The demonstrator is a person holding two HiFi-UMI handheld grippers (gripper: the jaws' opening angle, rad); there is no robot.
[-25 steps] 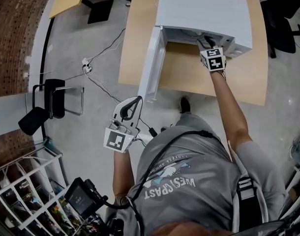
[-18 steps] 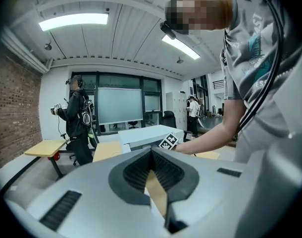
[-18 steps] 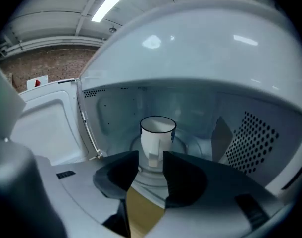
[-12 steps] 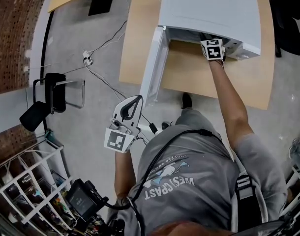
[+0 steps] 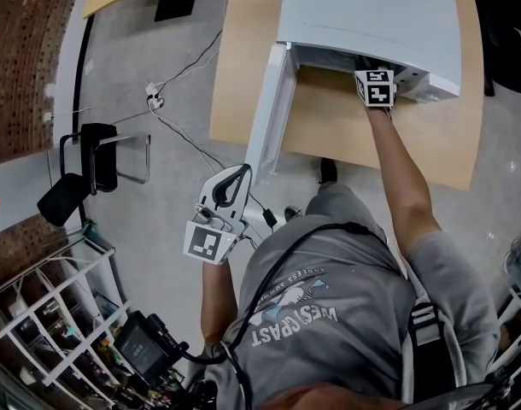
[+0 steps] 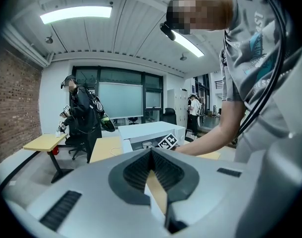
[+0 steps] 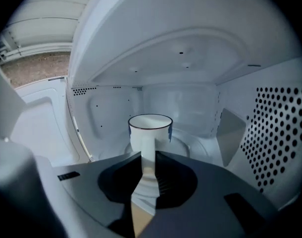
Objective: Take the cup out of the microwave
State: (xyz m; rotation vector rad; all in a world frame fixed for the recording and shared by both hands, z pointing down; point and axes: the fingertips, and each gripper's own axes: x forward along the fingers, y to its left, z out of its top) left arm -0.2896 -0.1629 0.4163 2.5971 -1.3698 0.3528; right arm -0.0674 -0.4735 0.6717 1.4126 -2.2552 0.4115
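Observation:
A white cup [image 7: 150, 129] with a dark rim stands on the turntable inside the white microwave [image 5: 371, 15], whose door [image 5: 269, 101] hangs open to the left. My right gripper [image 7: 148, 156] reaches into the cavity. Its jaws have just been closing, with the cup's handle between them, and they now press on it. From the head view only its marker cube [image 5: 379, 87] shows at the microwave's mouth; the fingertips are hidden inside. My left gripper [image 5: 233, 180] hangs over the floor, well short of the table, shut and holding nothing.
The microwave sits on a wooden table [image 5: 329, 135]. The cavity's perforated wall [image 7: 279, 133] is close on the right of my right gripper. A black chair [image 5: 81, 165], floor cables [image 5: 166, 118] and a wire rack [image 5: 47, 331] are to the left. A person [image 6: 84, 115] stands in the background.
My right hand has pushed deeper into the microwave, so the marker cube now sits at the opening. The left gripper has barely shifted.

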